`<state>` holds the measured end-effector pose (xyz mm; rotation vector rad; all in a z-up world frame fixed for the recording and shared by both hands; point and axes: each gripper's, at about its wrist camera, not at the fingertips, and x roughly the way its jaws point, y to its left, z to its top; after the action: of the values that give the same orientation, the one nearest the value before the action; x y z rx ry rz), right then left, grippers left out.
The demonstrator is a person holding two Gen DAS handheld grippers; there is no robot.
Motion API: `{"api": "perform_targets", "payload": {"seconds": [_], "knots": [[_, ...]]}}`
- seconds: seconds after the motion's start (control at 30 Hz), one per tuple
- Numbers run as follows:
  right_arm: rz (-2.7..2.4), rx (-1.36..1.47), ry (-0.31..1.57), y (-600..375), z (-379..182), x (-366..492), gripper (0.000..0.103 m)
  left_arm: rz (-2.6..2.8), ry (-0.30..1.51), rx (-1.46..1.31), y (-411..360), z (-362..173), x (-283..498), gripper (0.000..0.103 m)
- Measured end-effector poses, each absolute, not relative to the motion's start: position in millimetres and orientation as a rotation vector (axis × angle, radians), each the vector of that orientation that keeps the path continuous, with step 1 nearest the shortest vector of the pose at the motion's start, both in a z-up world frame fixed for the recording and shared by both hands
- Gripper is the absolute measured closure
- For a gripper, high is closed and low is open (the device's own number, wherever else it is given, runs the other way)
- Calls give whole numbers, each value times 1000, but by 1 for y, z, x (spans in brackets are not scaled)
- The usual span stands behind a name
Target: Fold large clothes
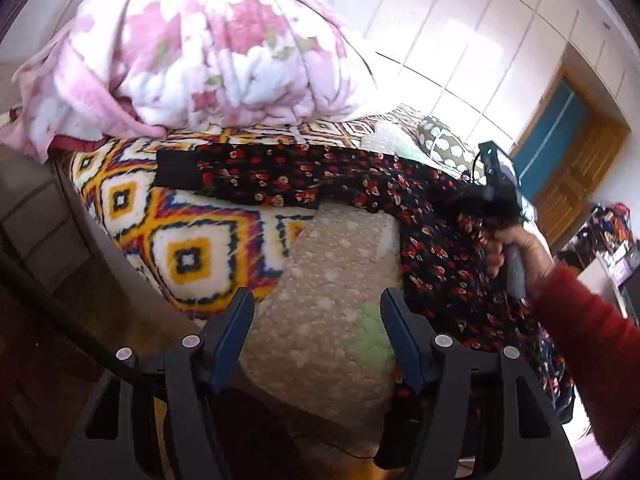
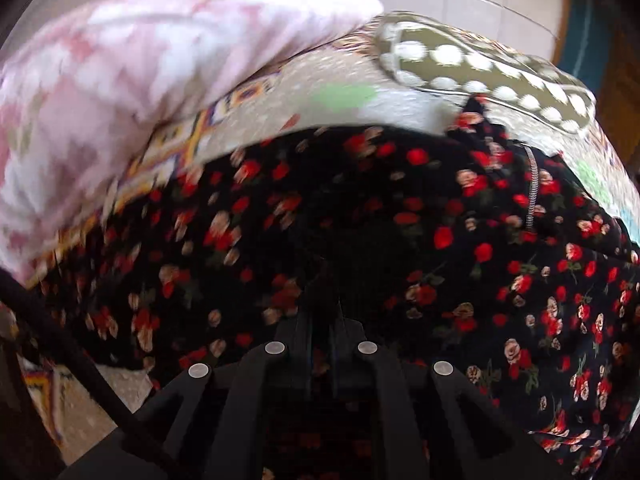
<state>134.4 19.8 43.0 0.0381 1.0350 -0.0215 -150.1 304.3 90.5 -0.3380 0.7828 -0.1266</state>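
A black garment with small red flowers (image 1: 280, 176) lies across the bed, one sleeve stretched out to the left. My left gripper (image 1: 317, 296) hangs open over the beige bedspread (image 1: 332, 264), just left of the garment's body, with nothing between its fingers. A hand in a red sleeve (image 1: 580, 312) holds my right gripper (image 1: 476, 204) down at the garment's right part, where the cloth bunches around its tips. In the right wrist view the right gripper (image 2: 325, 312) is shut with the flowered garment (image 2: 440, 208) gathered around its fingers; a zip (image 2: 532, 188) shows on the right.
A rolled pink flowered blanket (image 1: 208, 48) sits at the back of the bed. An orange diamond-patterned blanket (image 1: 188, 248) covers the left part. A dotted pillow (image 1: 444, 148) lies at the far right. Drawers (image 1: 36, 220) stand left of the bed, white cupboards (image 1: 460, 20) and a wooden door (image 1: 576, 184) behind.
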Motion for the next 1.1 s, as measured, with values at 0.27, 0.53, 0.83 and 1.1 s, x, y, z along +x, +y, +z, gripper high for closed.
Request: {"api": "perform_targets", "payload": {"seconds": [0.27, 0.53, 0.83, 1.1], "knots": [[40, -233, 1027, 73, 40, 111, 90, -116, 774, -372, 308, 87, -149, 39], [244, -466, 914, 154, 57, 68, 78, -82, 772, -428, 329, 86, -158, 39], [531, -555, 850, 288, 52, 28, 48, -32, 772, -487, 361, 72, -168, 39], [550, -805, 764, 401, 3, 17, 48, -6, 784, -527, 379, 60, -171, 39]]}}
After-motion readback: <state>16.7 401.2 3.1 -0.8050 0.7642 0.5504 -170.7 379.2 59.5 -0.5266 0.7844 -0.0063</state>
